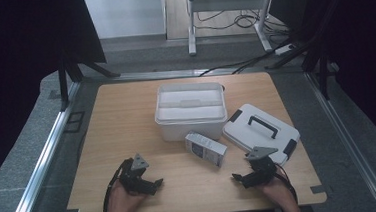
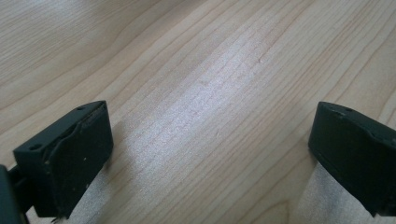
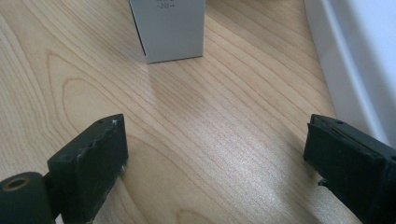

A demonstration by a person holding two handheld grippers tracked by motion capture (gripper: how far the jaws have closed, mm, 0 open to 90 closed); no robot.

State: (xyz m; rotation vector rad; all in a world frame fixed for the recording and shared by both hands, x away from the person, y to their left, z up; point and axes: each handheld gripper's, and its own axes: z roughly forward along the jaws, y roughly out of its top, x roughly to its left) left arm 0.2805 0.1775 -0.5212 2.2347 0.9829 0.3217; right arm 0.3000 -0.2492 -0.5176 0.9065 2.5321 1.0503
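A white open bin (image 1: 191,117) stands in the middle of the wooden table (image 1: 127,120). Its white lid (image 1: 260,130) with a black handle lies flat to the right of it. A small grey-and-white carton (image 1: 206,148) lies in front of the bin. My left gripper (image 1: 154,184) rests low near the front edge on the left, open, with bare wood between its jaws (image 2: 210,116). My right gripper (image 1: 238,178) sits near the front edge on the right, open and holding nothing (image 3: 215,122). Ahead of it stand the carton (image 3: 170,28) and the lid's edge (image 3: 355,60).
A metal rail (image 1: 40,166) runs along the table's left side and another along the right. Dark curtains hang at both sides. A white stand (image 1: 226,3) with cables is on the floor beyond the table's far edge.
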